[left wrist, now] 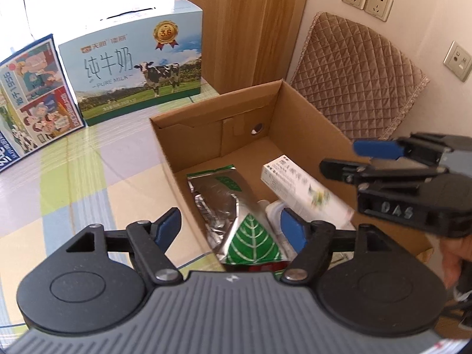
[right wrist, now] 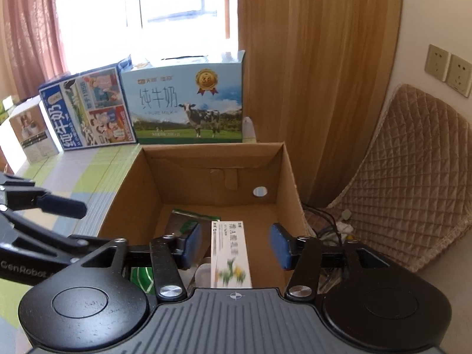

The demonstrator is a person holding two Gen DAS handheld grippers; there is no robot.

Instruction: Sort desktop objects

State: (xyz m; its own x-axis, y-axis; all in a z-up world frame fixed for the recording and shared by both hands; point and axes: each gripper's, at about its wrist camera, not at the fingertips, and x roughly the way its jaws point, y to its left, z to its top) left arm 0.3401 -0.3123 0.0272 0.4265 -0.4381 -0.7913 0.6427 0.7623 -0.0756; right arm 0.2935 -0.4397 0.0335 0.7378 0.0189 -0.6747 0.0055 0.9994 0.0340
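Both hand-held grippers, left (left wrist: 230,230) and right (right wrist: 236,243), are wide open, holding nothing. A shiny crinkly foil pouch (left wrist: 224,206) and a long white paper box (right wrist: 228,253) lie inside the brown cardboard box (left wrist: 309,112) on the bench (left wrist: 88,177).

Matt corrugated cardboard box (right wrist: 287,177); crinkled shiny foil pouch (left wrist: 227,206); glossy printed milk carton (left wrist: 138,67); quilted cloth cushion (left wrist: 354,73).

Open cardboard box (left wrist: 306,112), silver green-leaf pouch (left wrist: 233,221) lying flat inside, white medicine carton (right wrist: 230,253) tilted beside it
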